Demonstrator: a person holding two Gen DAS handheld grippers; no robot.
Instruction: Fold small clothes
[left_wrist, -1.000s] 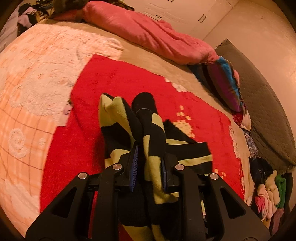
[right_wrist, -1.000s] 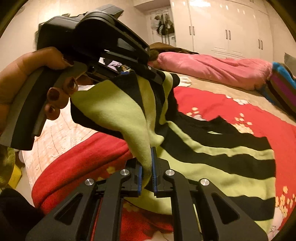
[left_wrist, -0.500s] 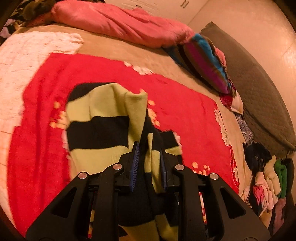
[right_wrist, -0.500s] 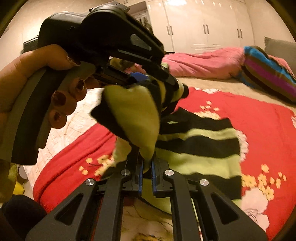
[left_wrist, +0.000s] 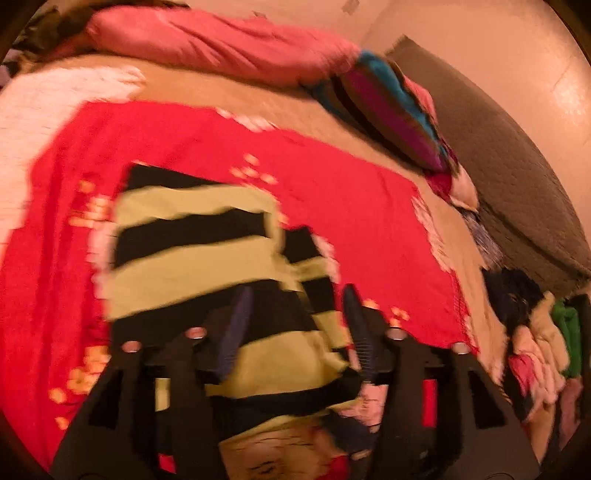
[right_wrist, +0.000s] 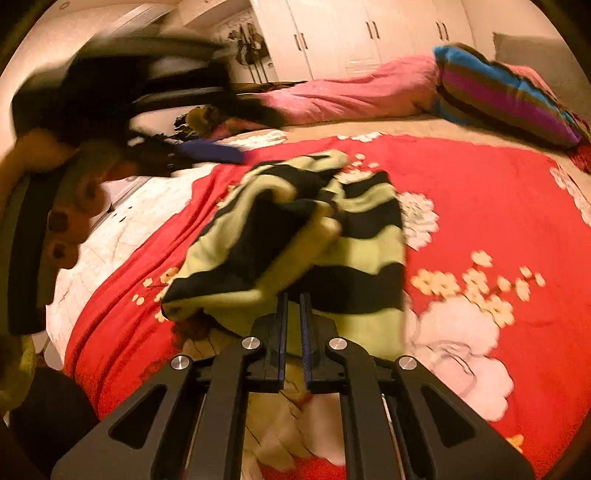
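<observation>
Soft knit, light and floppy: I pinch the striped garment (right_wrist: 343, 236) hem in my right hand-held gripper (right_wrist: 293, 314); left hand-held gripper (left_wrist: 295, 325) is opening, releasing it.

The left gripper (left_wrist: 299, 328) pointed downward, its fingers (left_wrist: 236, 332) opening; the right gripper (right_wrist: 294, 325) had its fingers (right_wrist: 282, 332) pressed nearly together.
</observation>
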